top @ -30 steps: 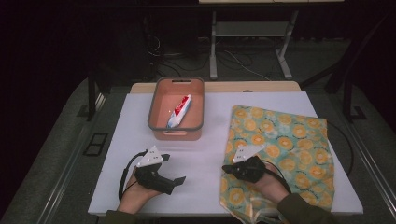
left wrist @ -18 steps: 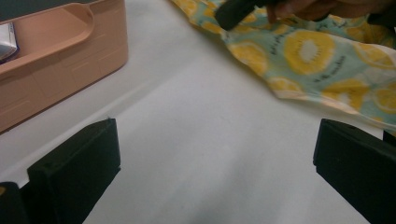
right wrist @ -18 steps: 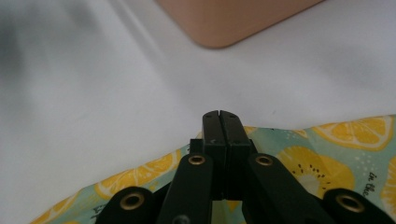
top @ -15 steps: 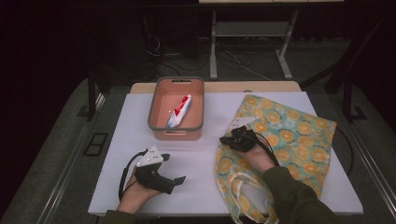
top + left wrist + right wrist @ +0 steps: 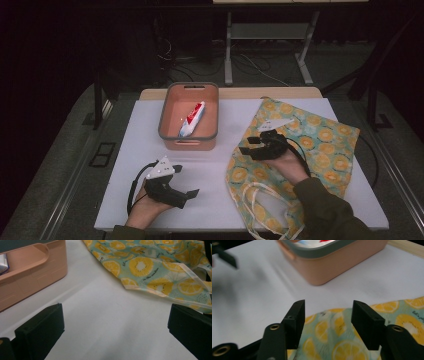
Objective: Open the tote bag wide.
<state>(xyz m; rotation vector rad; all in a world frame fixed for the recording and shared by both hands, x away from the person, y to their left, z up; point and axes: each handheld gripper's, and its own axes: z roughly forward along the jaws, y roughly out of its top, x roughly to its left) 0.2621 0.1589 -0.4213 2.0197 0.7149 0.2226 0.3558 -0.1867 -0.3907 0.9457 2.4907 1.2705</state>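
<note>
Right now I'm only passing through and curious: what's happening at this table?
A person holds a two-jaw gripper in each hand. The right gripper hovers open above the left edge of a lemon-print cloth bag, pointing toward the pink bin, which holds a toothpaste tube. The left gripper rests open on the white table, holding nothing. Nothing is gripped yet.

The left gripper [image 5: 192, 192] sits low at the near left, gripped from below by the left hand [image 5: 145, 212], jaws wide apart and pointing right. The right gripper [image 5: 248, 146] is farther out at the right, held by the right hand [image 5: 287, 162], jaws parted and aimed left; a sleeved forearm trails near.
</note>
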